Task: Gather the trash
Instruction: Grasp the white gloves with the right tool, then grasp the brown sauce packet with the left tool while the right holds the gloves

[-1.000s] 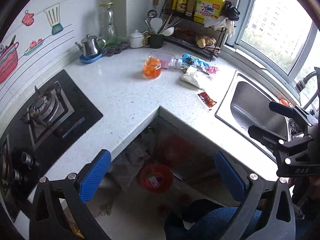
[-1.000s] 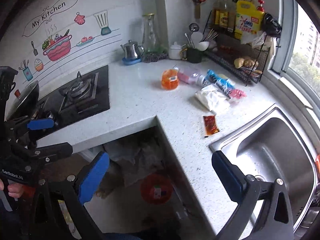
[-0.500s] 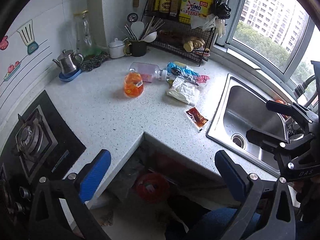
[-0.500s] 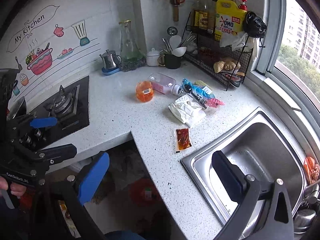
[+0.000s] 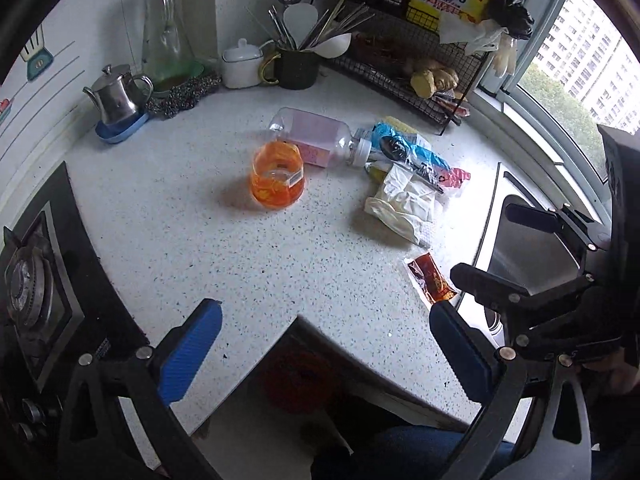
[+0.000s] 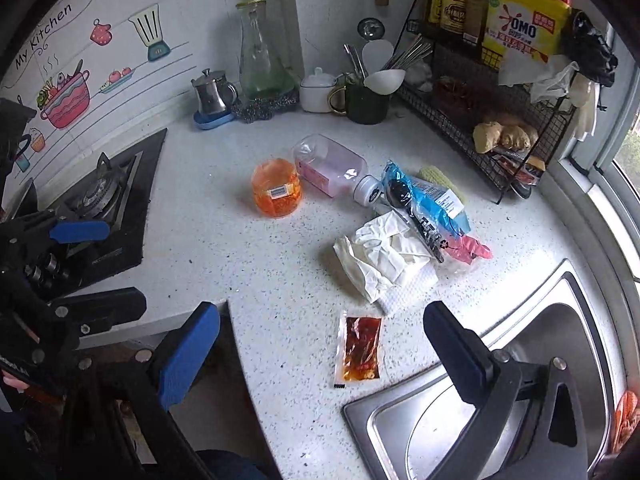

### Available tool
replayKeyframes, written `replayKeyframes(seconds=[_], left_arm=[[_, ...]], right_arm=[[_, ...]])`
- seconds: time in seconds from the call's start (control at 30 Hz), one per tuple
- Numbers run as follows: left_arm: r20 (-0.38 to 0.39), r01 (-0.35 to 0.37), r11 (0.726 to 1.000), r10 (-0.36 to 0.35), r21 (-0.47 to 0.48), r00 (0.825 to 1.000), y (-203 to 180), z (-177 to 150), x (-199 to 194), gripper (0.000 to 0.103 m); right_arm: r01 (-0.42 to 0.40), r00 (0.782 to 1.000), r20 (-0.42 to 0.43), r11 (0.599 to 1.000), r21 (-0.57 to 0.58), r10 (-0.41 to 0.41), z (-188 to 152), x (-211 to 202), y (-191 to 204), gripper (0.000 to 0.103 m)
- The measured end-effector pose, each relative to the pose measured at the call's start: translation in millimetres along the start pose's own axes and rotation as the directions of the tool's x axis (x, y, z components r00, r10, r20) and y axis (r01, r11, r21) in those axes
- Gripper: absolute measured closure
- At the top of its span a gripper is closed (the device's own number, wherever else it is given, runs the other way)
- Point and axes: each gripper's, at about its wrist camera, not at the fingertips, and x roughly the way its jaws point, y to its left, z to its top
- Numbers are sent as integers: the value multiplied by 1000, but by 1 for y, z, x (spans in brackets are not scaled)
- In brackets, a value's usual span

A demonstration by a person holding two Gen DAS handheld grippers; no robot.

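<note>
A white speckled counter (image 6: 224, 248) wraps an inner corner of a kitchen, with a black gas hob (image 6: 104, 208) set into its left run, a steel sink (image 6: 520, 364) let into its right run, and a window beyond the sink. Along the back edge stand a small steel teapot (image 6: 210, 94), a tall glass carafe (image 6: 260, 60), a white lidded pot (image 6: 318, 90), a dark mug of utensils (image 6: 366, 100) and a black wire rack (image 6: 500, 120) bearing a yellow detergent bottle (image 6: 524, 20). The trash lies mid-counter: an orange tub (image 6: 276, 192), a clear plastic bottle (image 6: 332, 170) on its side just beside it, a blue and pink wrapper (image 6: 436, 208) under a black spoon (image 6: 412, 212), crumpled white paper (image 6: 380, 260), and a red sauce packet (image 6: 360, 348) nearest the counter's front edge, close to the sink rim. The left hand-held gripper (image 5: 320, 352) hovers above the inner corner, blue pads spread wide and holding nothing. The right hand-held gripper (image 6: 320, 356) hangs over the sauce packet, equally wide and empty. The space under the counter's cut-out is dark and blurred; something red (image 5: 296, 376) sits there, unclear. The sink basin is partly covered by the gripper frames.
</note>
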Motion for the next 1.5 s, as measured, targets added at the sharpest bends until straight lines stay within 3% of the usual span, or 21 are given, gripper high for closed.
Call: replayKeyframes(seconds=[0.23,0.4,0.53,0.57,0.67,0.87,1.3,1.5], left_arm=[[-71,-26,1000,25,-12,997,8,16,43,0],[-103,-30,999,27,-28,994,15,21,60,0],[-112,-27,999,22,-38,993,18,24,67,0],[-112,-26,999,22,-40,993,18,25,67,0],[-108,-22,999,17,-44,994,18,26,66,0],[-90,-13,999,9,-37,996,18,28,59,0],[-58,4,1000,-5,-13,998,25,46,54,0],[-41,23,998,-21,54,999,6,58,49,0]], right_arm=[[-14,998,-69,999,-36,11,23,57,-23,1],[-17,992,-126,997,-72,8,31,88,-27,24],[-36,987,-161,997,-74,23,32,103,-29,30],[-37,985,-173,996,-79,23,31,106,-28,39],[-32,981,-195,996,-88,14,28,112,-29,91],[-61,984,-173,997,-53,51,22,95,-35,101],[-62,998,-4,996,62,62,24,5,-68,101],[-95,995,41,987,128,91,27,-21,-70,101]])
